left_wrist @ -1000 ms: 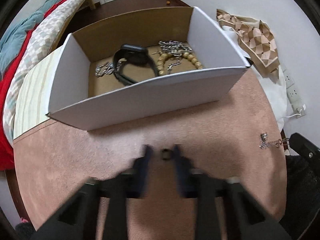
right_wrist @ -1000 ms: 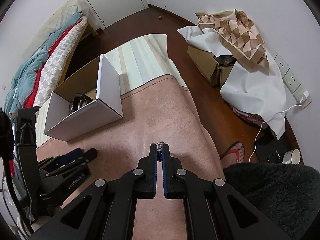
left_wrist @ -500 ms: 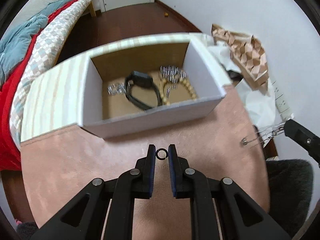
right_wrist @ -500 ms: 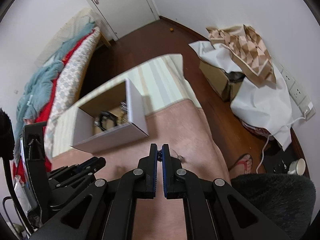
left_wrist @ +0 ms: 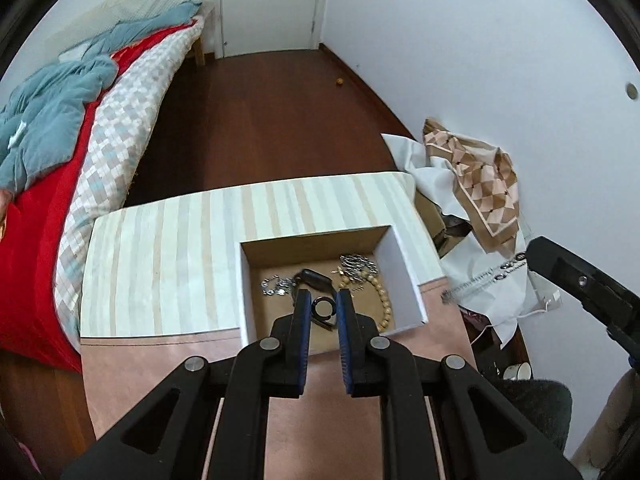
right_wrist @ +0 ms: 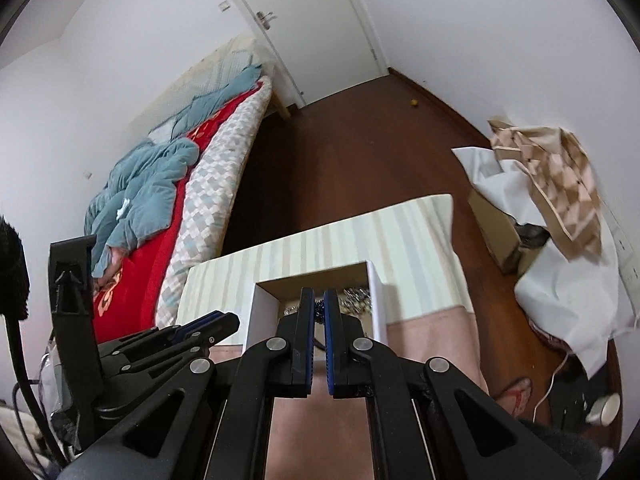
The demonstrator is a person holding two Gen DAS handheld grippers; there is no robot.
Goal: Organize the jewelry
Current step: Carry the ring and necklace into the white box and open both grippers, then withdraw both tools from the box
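Observation:
My left gripper [left_wrist: 323,307] is shut on a small dark ring [left_wrist: 322,306] and holds it high above the open white cardboard box [left_wrist: 404,270]. The box holds a black watch [left_wrist: 314,278], a wooden bead bracelet [left_wrist: 382,300] and silver chains [left_wrist: 356,263]. My right gripper [right_wrist: 319,307] is shut on a silver chain, which dangles from its tip in the left wrist view [left_wrist: 480,278]. It hovers above the box [right_wrist: 378,292] too, to the right of the left gripper [right_wrist: 208,330].
The box stands on a table with a pink cloth [left_wrist: 320,412] and a striped cloth [left_wrist: 168,264]. A bed with red and blue bedding [left_wrist: 52,152] lies left. Piled fabric and a carton [left_wrist: 476,184] sit on the right floor.
Both grippers have risen well above the table and moved over the box, the left carrying the ring, the right carrying the chain.

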